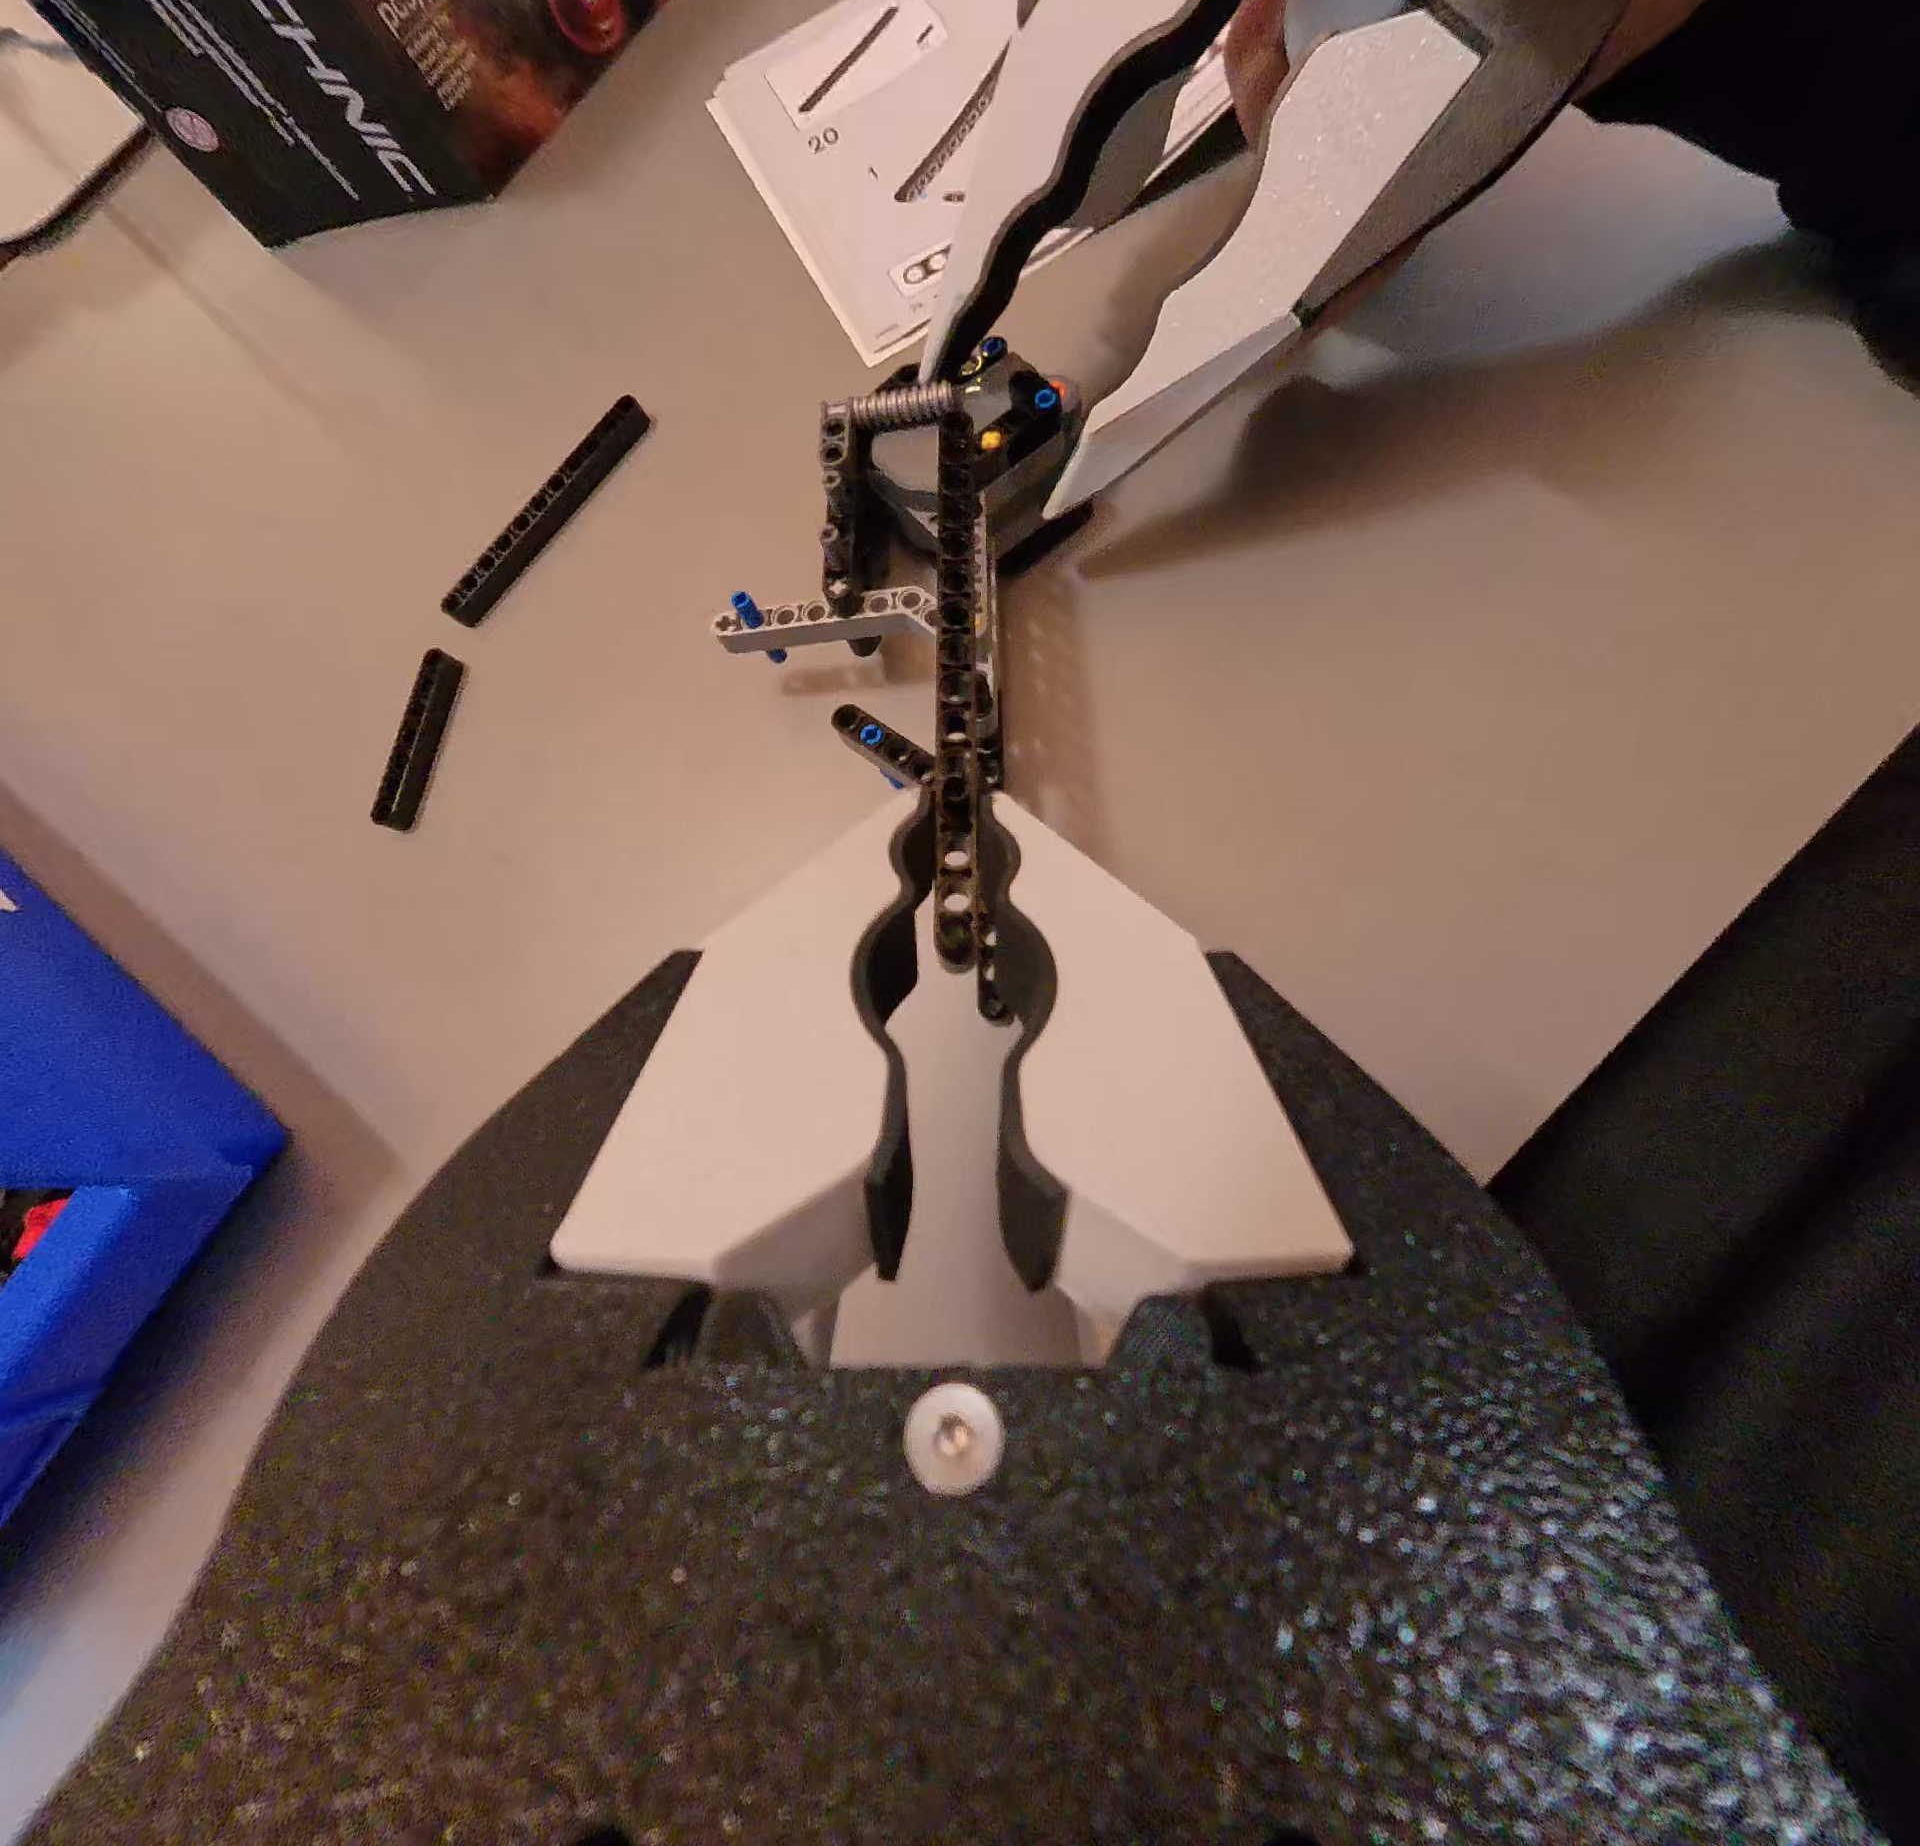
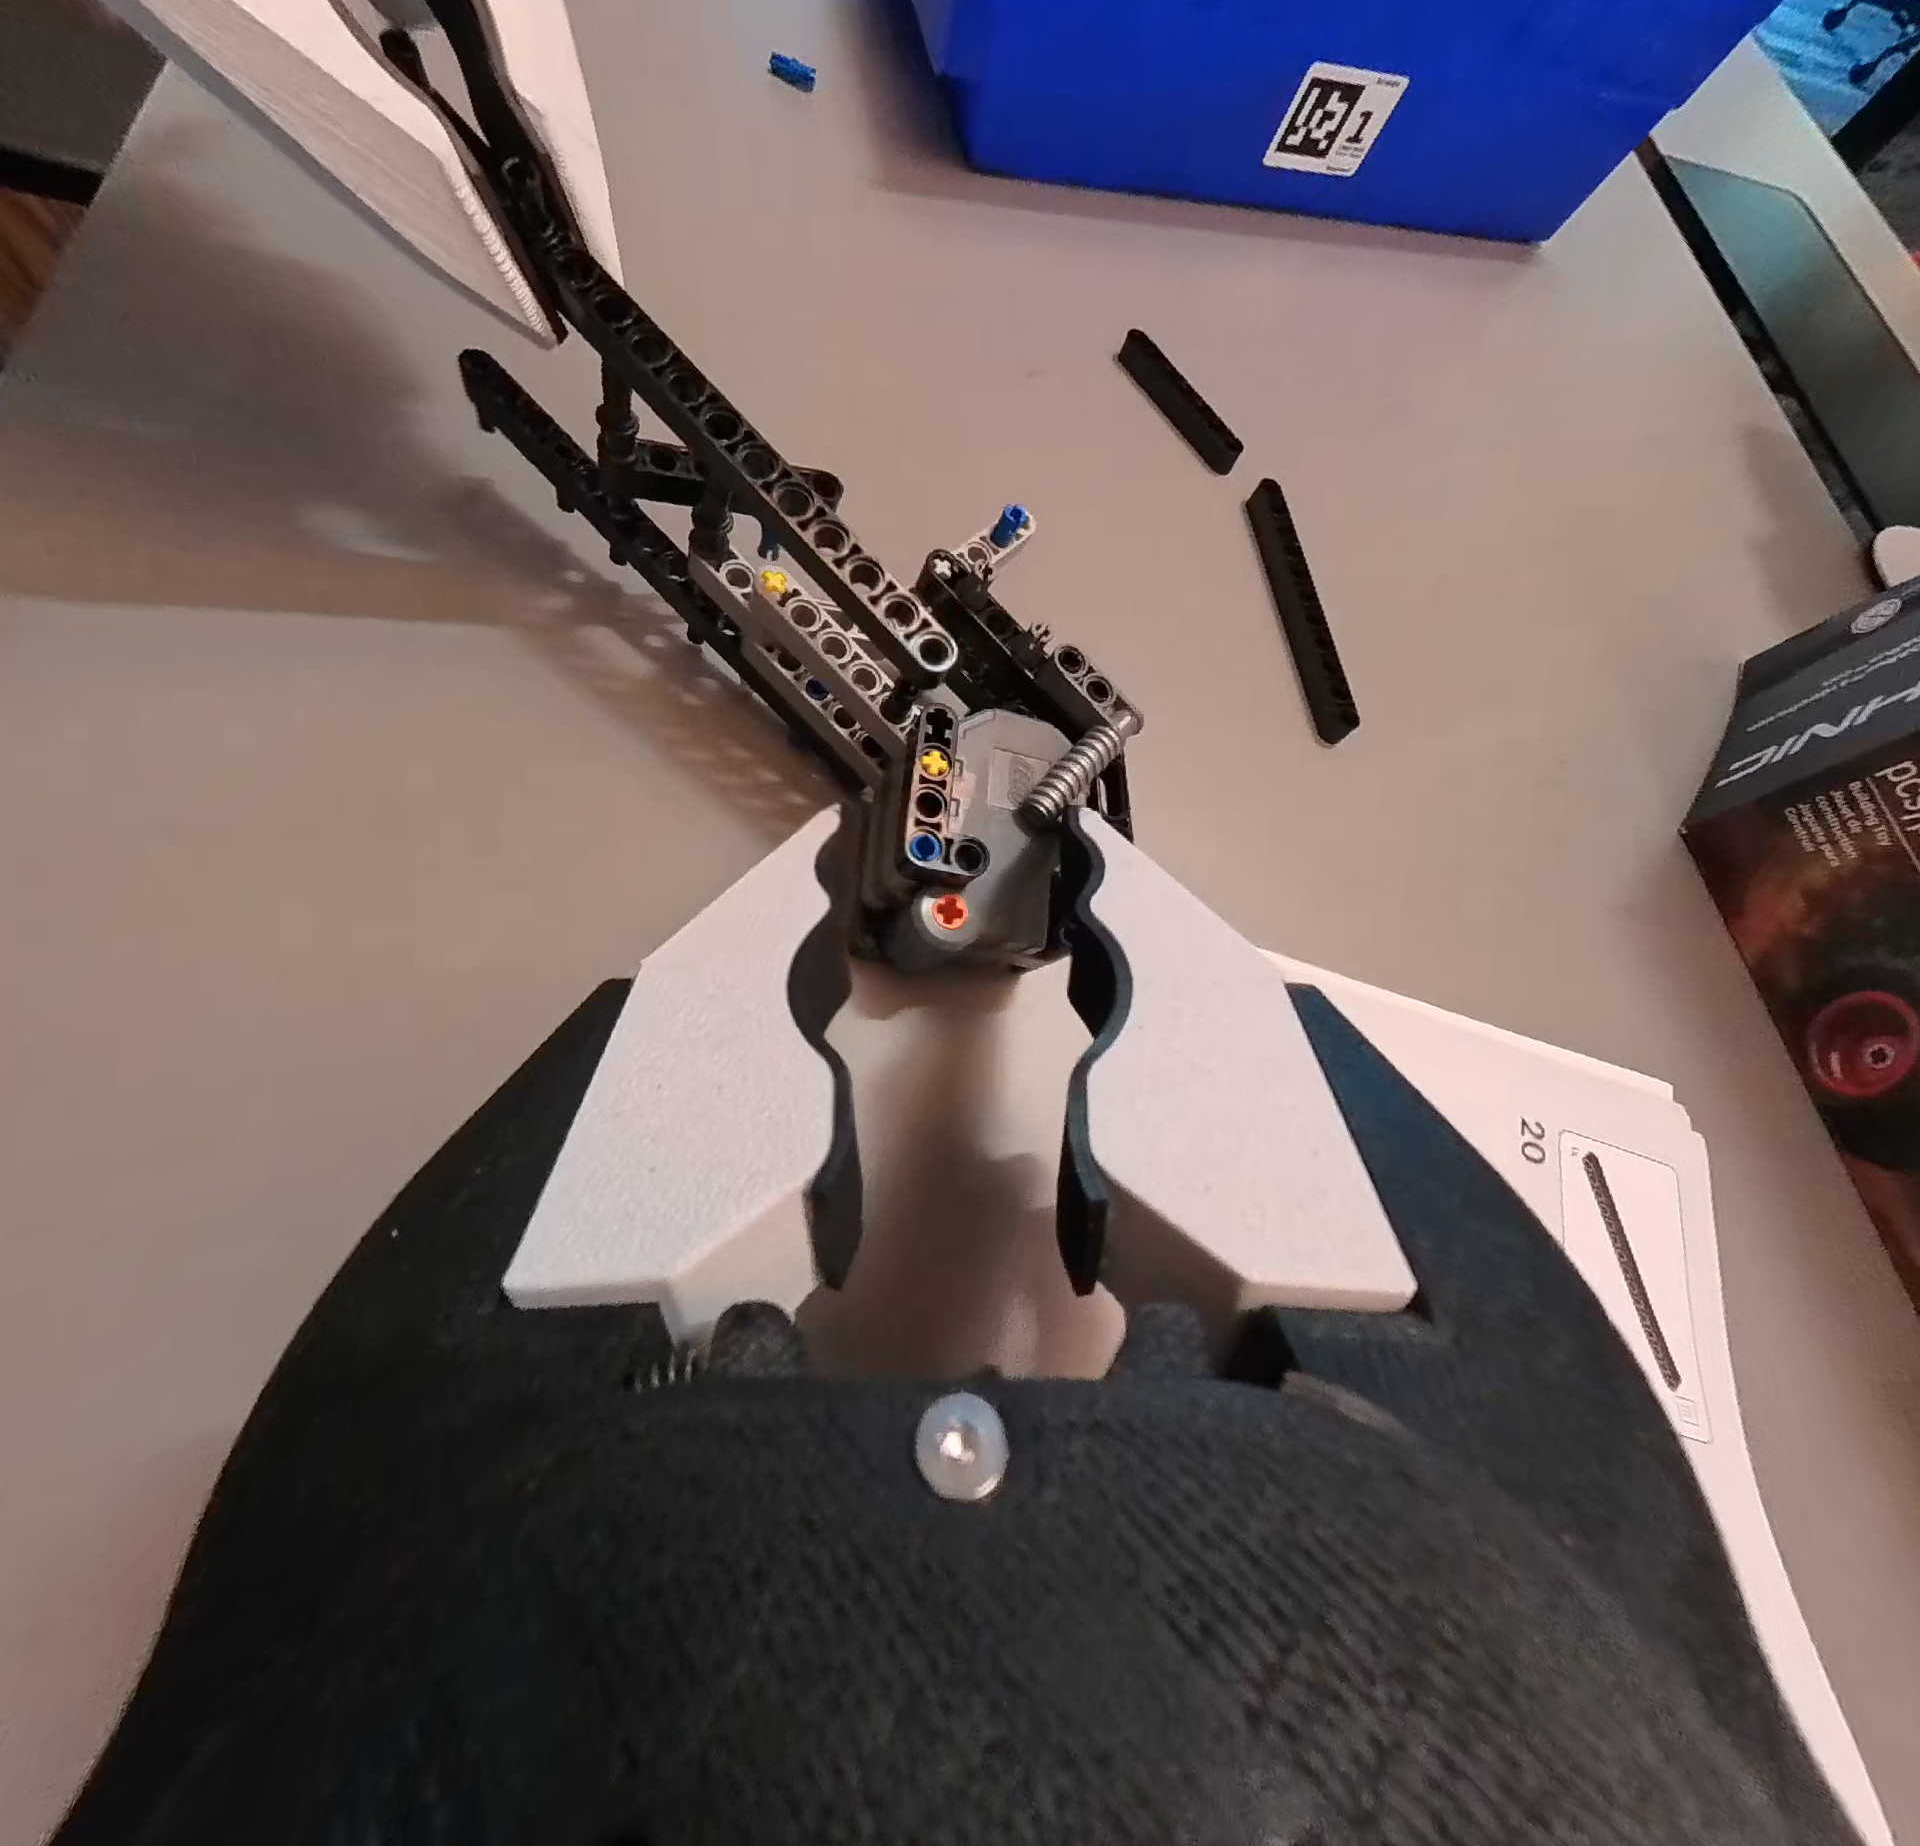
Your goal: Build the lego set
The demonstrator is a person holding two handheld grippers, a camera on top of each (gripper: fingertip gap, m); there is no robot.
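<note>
A half-built lego assembly (image 1: 961, 591) of black and grey beams is held over the table between both grippers. My left gripper (image 1: 958, 820) is shut on the near end of its long black beam (image 1: 956, 716). My right gripper (image 2: 961, 840) is shut on the grey motor block (image 2: 977, 861) at the other end, next to a metal spring (image 2: 1075, 773). In the left wrist view the right gripper (image 1: 997, 435) comes in from the upper right. In the right wrist view the left gripper (image 2: 540, 269) holds the long beam (image 2: 727, 446) at the upper left.
Two loose black beams (image 1: 545, 513) (image 1: 418, 740) lie on the table (image 1: 1351, 757), also in the right wrist view (image 2: 1179, 401) (image 2: 1301, 612). An instruction booklet (image 2: 1558, 1225), a dark set box (image 2: 1829, 861), a blue bin (image 2: 1247, 61) and a small blue pin (image 2: 792, 69) stand around. Left tips to right tips: about 10 cm.
</note>
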